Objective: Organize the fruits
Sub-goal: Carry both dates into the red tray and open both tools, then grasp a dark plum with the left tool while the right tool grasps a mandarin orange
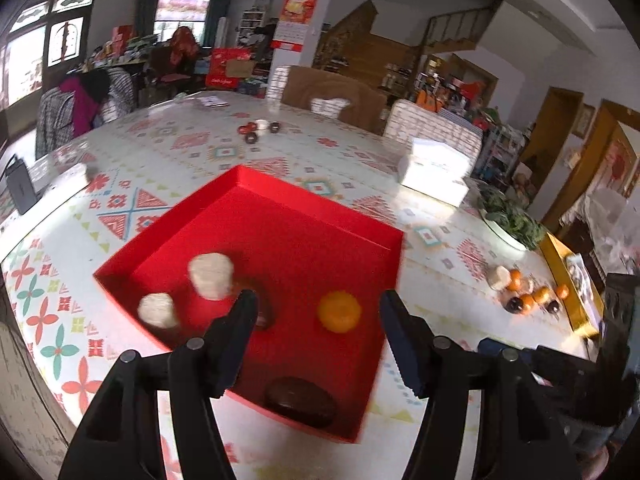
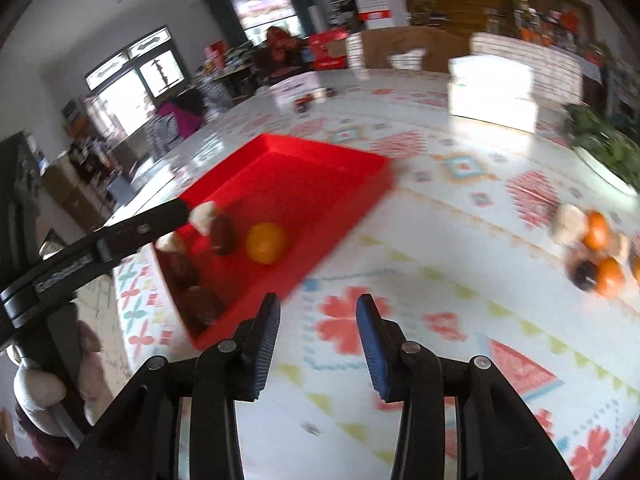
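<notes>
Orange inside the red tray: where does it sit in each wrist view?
Left wrist: orange low centre, between the open left gripper's fingers.
Right wrist: orange left of centre, beside a dark fruit.
Shared landmark: the red tray.

Cluttered living room around a patterned worktop

Daylight is streaming through arched wooden-framed windows [image 1: 48, 36]; a white pillar [image 1: 316, 12] is carrying a red wall calendar [image 1: 294, 20], a wooden staircase [image 1: 452, 32] is rising behind, and the geometric-print worktop [image 1: 180, 152] is gleaming.
</notes>
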Available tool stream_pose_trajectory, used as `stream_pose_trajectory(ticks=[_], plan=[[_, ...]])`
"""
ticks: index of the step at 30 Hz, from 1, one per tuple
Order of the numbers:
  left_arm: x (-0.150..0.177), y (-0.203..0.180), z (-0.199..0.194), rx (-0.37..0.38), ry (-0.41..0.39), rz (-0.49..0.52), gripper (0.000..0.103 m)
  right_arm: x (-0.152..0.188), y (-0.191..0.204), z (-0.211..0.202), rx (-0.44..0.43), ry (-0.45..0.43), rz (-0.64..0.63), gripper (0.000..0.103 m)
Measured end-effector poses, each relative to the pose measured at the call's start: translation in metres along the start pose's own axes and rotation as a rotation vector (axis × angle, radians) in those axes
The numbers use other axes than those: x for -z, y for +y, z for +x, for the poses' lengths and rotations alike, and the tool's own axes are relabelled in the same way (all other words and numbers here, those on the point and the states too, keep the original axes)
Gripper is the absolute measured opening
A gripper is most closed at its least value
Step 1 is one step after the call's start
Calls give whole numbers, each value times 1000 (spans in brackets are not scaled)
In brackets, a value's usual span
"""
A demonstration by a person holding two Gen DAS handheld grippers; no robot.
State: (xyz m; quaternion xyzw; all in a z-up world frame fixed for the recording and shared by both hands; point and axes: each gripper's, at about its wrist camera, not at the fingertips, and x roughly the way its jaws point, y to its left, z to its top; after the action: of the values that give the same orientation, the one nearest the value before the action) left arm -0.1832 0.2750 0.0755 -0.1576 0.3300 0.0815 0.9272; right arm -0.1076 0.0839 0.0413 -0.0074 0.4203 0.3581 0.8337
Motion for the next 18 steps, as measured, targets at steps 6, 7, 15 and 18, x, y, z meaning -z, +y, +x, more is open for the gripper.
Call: stream_pose_trajectory(ticks=[6, 7, 15, 18], plan=[[5, -44, 3, 53, 16, 77, 71, 16, -78, -48, 96, -54, 127, 43], [7, -50, 5, 60, 20, 88, 71, 20, -95, -59, 130, -65, 153, 43], [19, -91, 29, 127, 94, 133, 71, 36, -209, -136, 349, -147, 362, 43], [22, -102, 31, 141, 105, 152, 71, 35, -236, -146, 358, -161, 430, 43]])
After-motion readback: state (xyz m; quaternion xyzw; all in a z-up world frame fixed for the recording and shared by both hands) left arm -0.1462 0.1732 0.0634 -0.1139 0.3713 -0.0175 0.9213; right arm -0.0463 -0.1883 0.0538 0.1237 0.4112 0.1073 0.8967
